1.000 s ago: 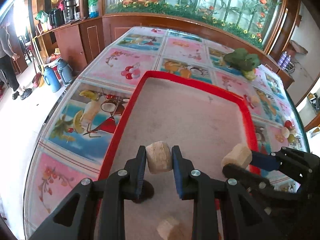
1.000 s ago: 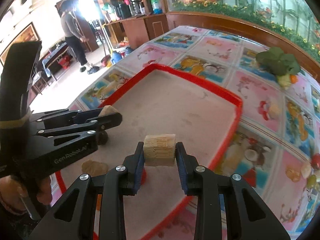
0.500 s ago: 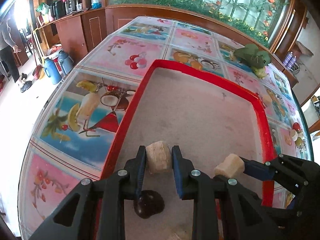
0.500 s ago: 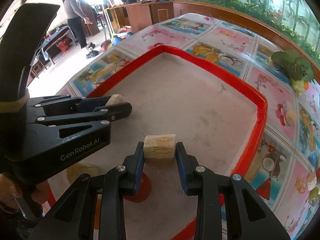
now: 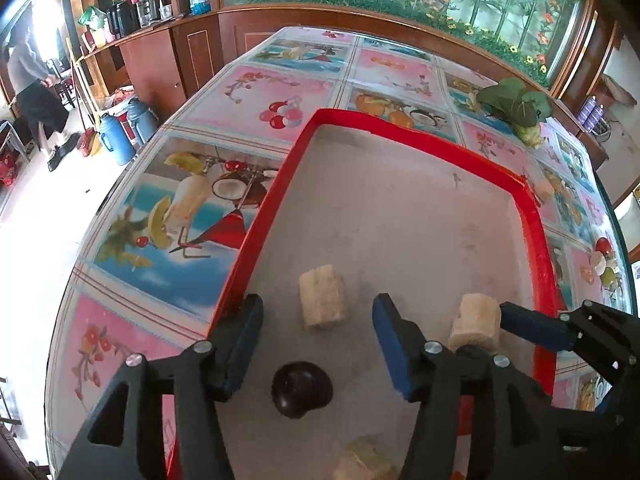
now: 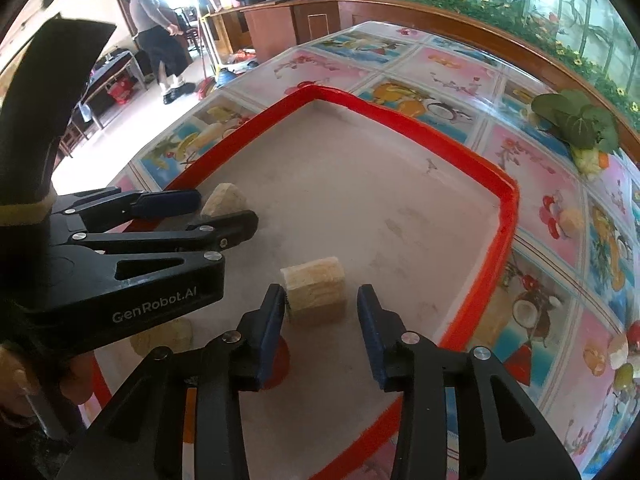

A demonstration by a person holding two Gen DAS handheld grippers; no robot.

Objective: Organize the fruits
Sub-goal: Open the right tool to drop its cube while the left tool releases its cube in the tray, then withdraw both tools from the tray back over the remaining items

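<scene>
A red-rimmed tray (image 5: 532, 216) (image 6: 506, 216) lies on the table. My left gripper (image 5: 318, 344) is open; a pale fruit chunk (image 5: 322, 296) rests on the tray floor between its fingers. My right gripper (image 6: 320, 312) is open too, with a second pale chunk (image 6: 314, 294) on the tray between its fingers, close to the left one. That chunk also shows in the left wrist view (image 5: 476, 326). A dark round fruit (image 5: 302, 394) and another pale chunk (image 5: 362, 462) lie nearer. A red fruit (image 6: 280, 360) shows under my right gripper's left finger.
The table has a fruit-print cover (image 5: 192, 208). A leafy green vegetable (image 5: 516, 106) (image 6: 576, 124) lies at its far right. Small pale and red pieces (image 6: 620, 352) lie on the cover right of the tray. A person (image 6: 154, 32) stands in the room to the left.
Both grippers have opened and let go of their pale chunks, which now rest on the tray floor. Both grippers had moved forward over the tray before that.
</scene>
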